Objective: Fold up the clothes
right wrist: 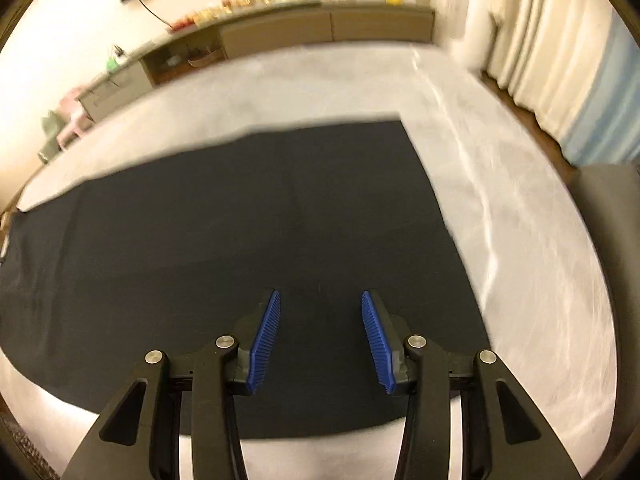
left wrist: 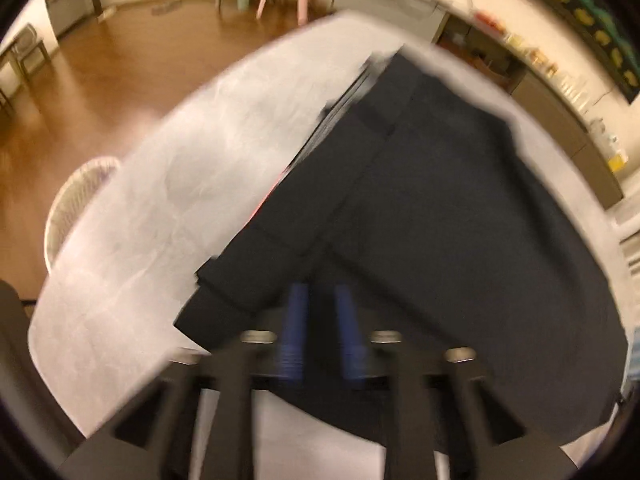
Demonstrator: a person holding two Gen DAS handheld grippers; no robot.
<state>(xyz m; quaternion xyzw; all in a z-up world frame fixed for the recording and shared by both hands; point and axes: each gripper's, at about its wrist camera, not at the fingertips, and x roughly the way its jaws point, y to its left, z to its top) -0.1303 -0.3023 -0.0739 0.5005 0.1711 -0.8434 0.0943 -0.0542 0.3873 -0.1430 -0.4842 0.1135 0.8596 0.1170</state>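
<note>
Right wrist view: right gripper (right wrist: pixel 320 300) poised with jaws apart, nothing between, over dark garment (right wrist: pixel 240 240) lying flat on white table (right wrist: pixel 520 240). Left wrist view, blurred: left gripper (left wrist: pixel 320 304) above a folded-in sleeve – jaws narrowly parted, grip unclear. Mid-fold, by the look of it – next calls for pinching an edge.

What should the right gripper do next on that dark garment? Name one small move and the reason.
Probably lower the right gripper toward the near edge of the dark garment and pinch it. Its jaws stand apart with nothing between them, and the cloth lies flat and unfolded on the white table cover there. The left gripper hangs over the folded sleeve end; its view is blurred.
</note>
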